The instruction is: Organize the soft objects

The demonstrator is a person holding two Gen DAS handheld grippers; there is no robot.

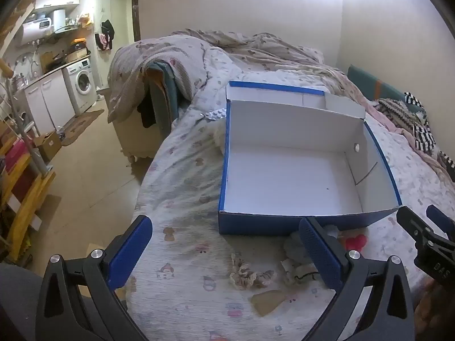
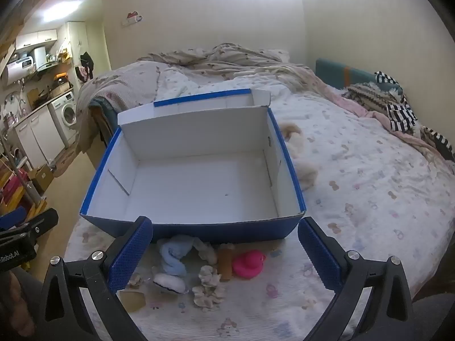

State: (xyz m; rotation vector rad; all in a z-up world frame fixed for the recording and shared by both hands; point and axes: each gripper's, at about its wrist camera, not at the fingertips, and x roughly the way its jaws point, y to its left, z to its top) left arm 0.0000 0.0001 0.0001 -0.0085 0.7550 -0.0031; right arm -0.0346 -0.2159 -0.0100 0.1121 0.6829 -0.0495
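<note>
While the blue box (image 2: 193,182) is sitting empty on the bed (image 2: 369,170), you are hovering both grippers (image 1: 224,253) (image 2: 224,253) with fingers spread wide, gripping nothing — the soft toys (image 2: 199,270) are all lying just before it, waiting.

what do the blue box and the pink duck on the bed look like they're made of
Open blue box with white inside: probably cardboard; matte walls, fold creases, hinged flap.
Small hot-pink duck toy: likely rubber or soft plastic; smooth, slightly glossy moulded surface, no fuzz.
</note>
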